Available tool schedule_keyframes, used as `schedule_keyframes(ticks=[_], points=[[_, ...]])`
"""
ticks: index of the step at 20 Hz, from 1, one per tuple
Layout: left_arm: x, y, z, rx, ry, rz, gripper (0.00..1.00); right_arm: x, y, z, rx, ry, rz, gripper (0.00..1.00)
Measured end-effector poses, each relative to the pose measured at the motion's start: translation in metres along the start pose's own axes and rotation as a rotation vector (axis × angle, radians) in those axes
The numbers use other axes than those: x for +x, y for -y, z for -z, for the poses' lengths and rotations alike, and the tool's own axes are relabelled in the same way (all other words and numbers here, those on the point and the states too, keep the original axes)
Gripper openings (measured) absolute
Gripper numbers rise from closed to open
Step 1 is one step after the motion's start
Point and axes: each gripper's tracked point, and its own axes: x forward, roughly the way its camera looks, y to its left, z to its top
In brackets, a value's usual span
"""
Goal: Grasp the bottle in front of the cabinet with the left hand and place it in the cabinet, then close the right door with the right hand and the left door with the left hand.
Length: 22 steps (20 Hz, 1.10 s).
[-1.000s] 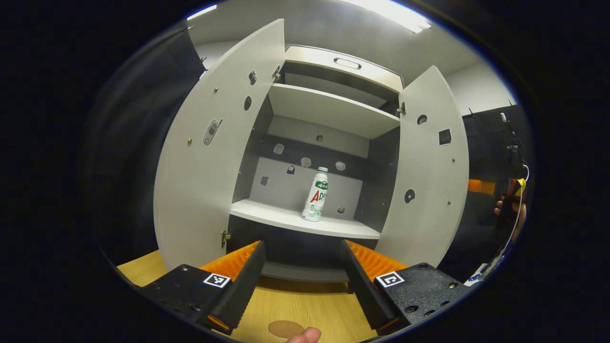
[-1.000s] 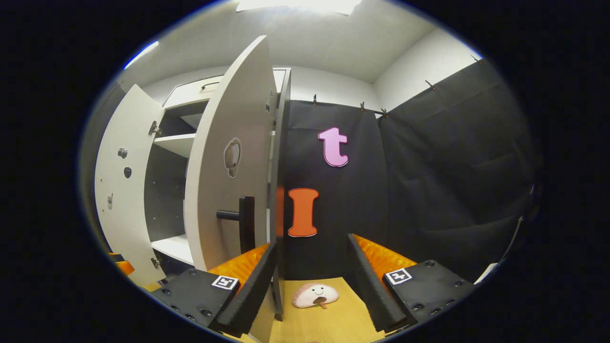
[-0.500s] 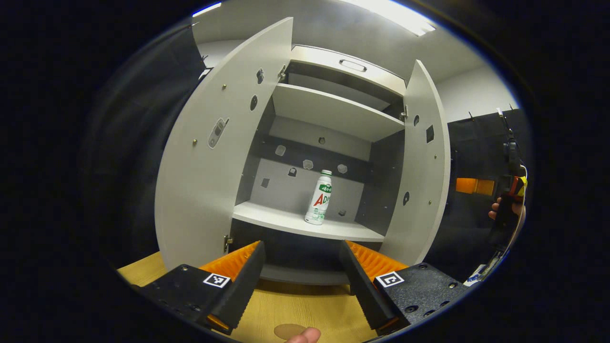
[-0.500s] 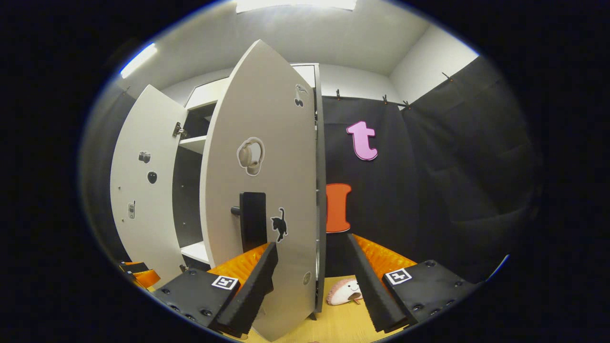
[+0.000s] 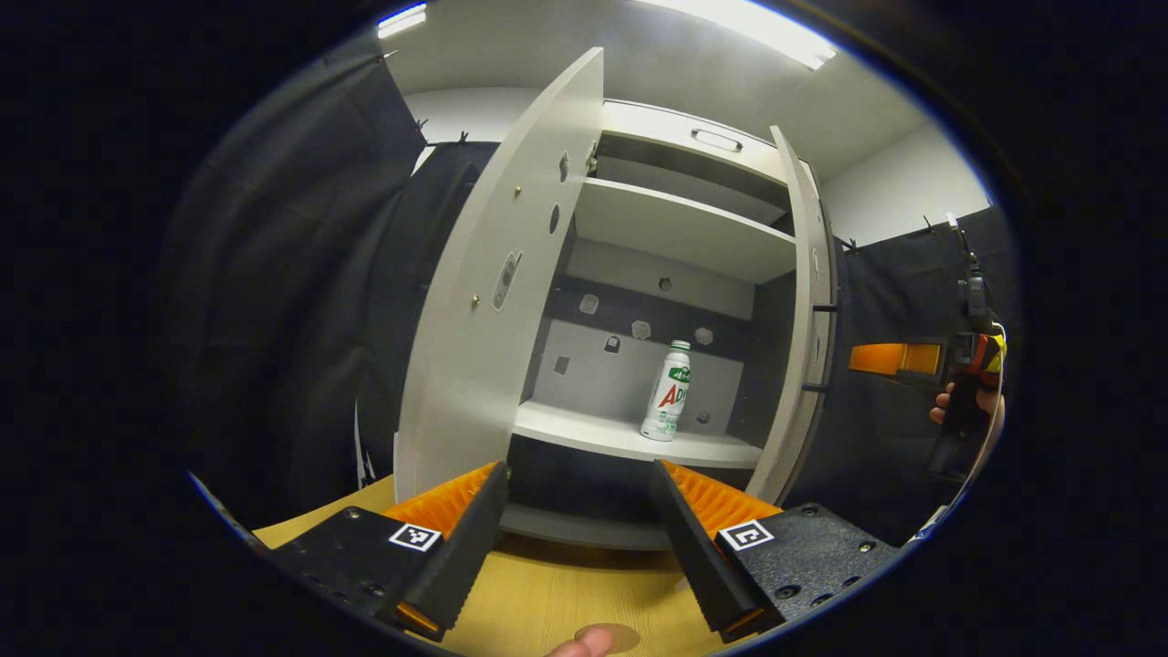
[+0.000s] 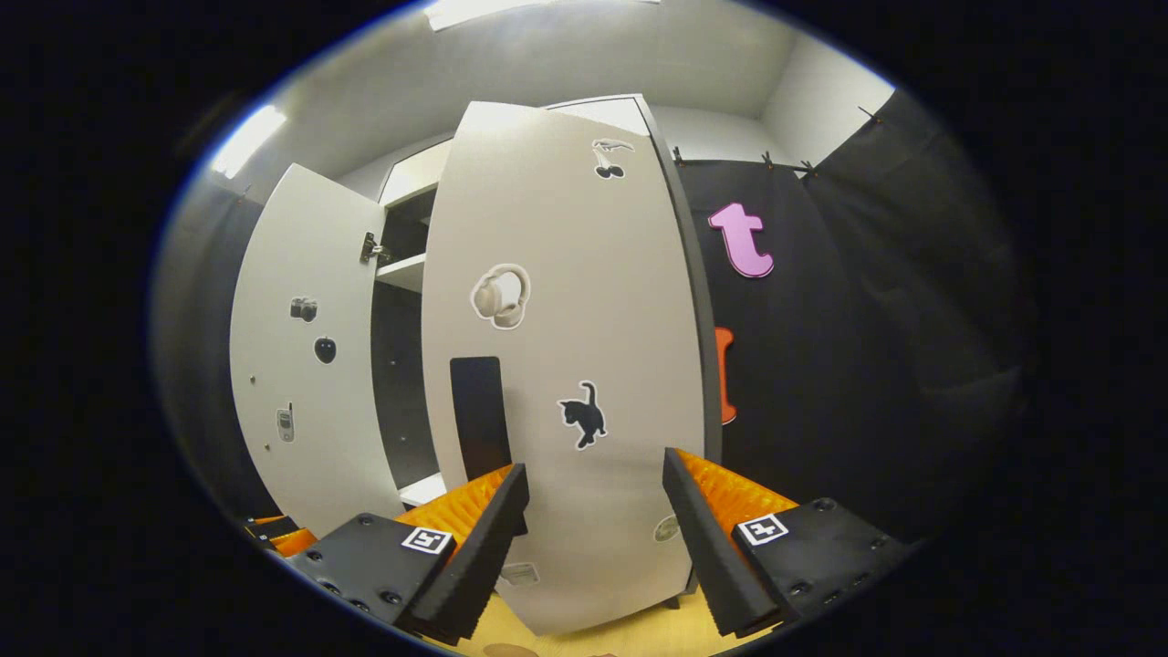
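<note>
A white bottle [image 5: 666,402] with a green cap stands upright on the cabinet's lower shelf [image 5: 630,441]. In the left gripper view my left gripper [image 5: 577,538] hangs open and empty before the cabinet, above the wooden tabletop. The left door [image 5: 497,301] stands wide open; the right door [image 5: 803,319] is swung most of the way in and shows edge-on. In the right gripper view my right gripper [image 6: 593,538] is open, its fingers right up against the right door's outer face [image 6: 566,365], below the black handle [image 6: 479,415]. The left door [image 6: 306,365] shows open beyond.
The cabinet has an upper shelf [image 5: 680,224] and a top drawer [image 5: 703,146]. A hand holding the other gripper [image 5: 967,401] shows at the far right of the left gripper view. Black cloth walls stand on both sides. A wooden table [image 5: 566,593] lies below.
The right door has swung far toward shut, with my right gripper following against its outer face. The left gripper's view has shifted leftward; the bottle stays on the shelf.
</note>
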Motion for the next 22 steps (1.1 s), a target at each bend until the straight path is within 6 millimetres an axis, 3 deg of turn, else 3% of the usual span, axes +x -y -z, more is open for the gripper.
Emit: schedule_keyframes(ticks=[3, 8, 17, 22], points=[[-0.005, -0.012, -0.003, -0.006, 0.004, -0.029, 0.96, 0.014, -0.019, 0.005, -0.034, -0.008, -0.020, 0.97], [-0.020, -0.034, -0.014, 0.001, 0.030, -0.092, 0.96, 0.031, -0.031, 0.015, -0.075, -0.024, -0.016, 0.97], [-0.053, -0.114, -0.040, 0.015, 0.089, -0.311, 0.95, 0.070, -0.040, 0.024, -0.062, -0.028, -0.019, 0.97], [-0.054, -0.143, -0.051, 0.024, 0.109, -0.383, 0.95, 0.083, -0.045, 0.025, -0.043, -0.027, -0.015, 0.97]])
